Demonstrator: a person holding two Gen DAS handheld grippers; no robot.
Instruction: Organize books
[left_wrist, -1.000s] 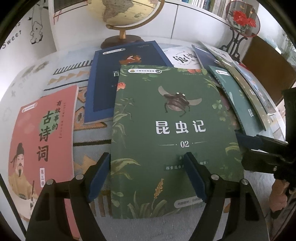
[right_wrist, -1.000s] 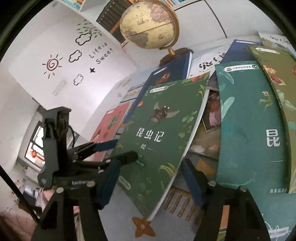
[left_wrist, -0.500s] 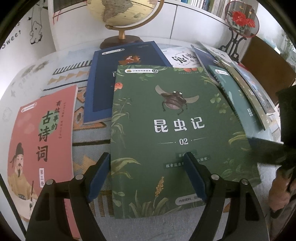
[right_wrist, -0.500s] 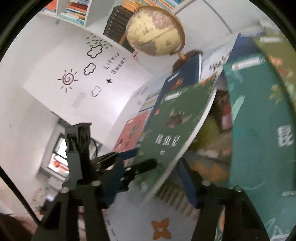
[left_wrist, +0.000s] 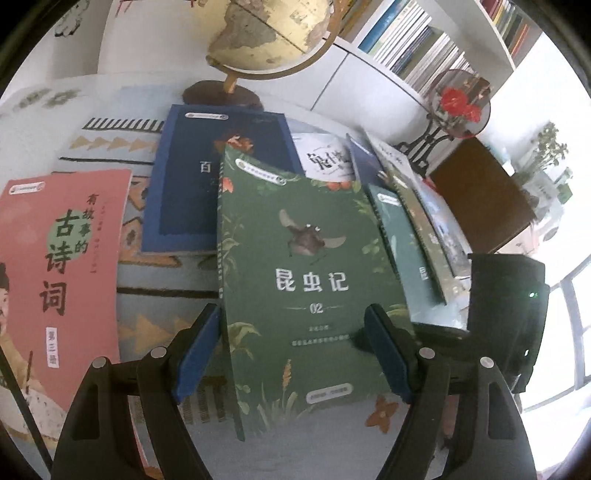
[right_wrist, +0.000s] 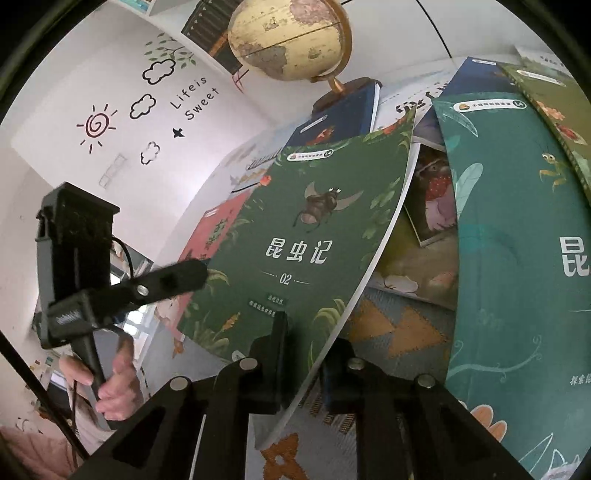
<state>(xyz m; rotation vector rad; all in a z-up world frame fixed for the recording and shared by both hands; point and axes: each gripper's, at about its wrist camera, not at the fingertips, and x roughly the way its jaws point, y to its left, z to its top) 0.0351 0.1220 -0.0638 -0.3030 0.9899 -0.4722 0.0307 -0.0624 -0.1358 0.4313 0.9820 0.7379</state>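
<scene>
A dark green book with a beetle on its cover (left_wrist: 314, 266) is lifted and tilted above the patterned table. My right gripper (right_wrist: 301, 363) is shut on its lower right edge; the book also shows in the right wrist view (right_wrist: 314, 236). My left gripper (left_wrist: 295, 354) is open, its blue pads on either side of the book's lower part without touching it. A pink book (left_wrist: 55, 258) lies at the left, a navy book (left_wrist: 192, 192) behind the green one, a teal book (right_wrist: 517, 258) at the right.
A globe (left_wrist: 266, 33) stands at the back of the table. Several more books (left_wrist: 413, 206) fan out at the right, overlapping. A round red-flower ornament on a stand (left_wrist: 458, 99) is at the back right. Bookshelves line the wall behind.
My right gripper has closed on the green book's lower right edge and raised that side, so the book tilts. My left gripper has risen and stayed open around it.
</scene>
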